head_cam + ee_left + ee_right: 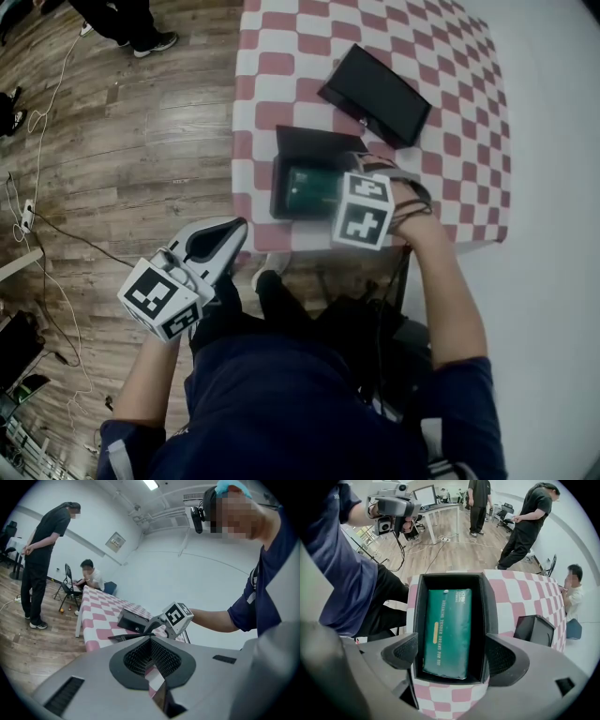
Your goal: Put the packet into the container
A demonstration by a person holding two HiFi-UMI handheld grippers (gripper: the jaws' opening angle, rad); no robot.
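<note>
A green packet lies flat inside an open black container near the front edge of the checkered table; the head view shows the same packet and container. My right gripper hovers just above the container's near end, open, its two pads on either side of the packet without touching it. In the head view the right gripper is mostly hidden by its marker cube. My left gripper hangs off the table's left front corner over the floor, shut and empty, also seen in its own view.
A black lid lies further back on the red-and-white cloth. Wooden floor with cables spreads to the left. A standing person and a seated person are beyond the table's far end.
</note>
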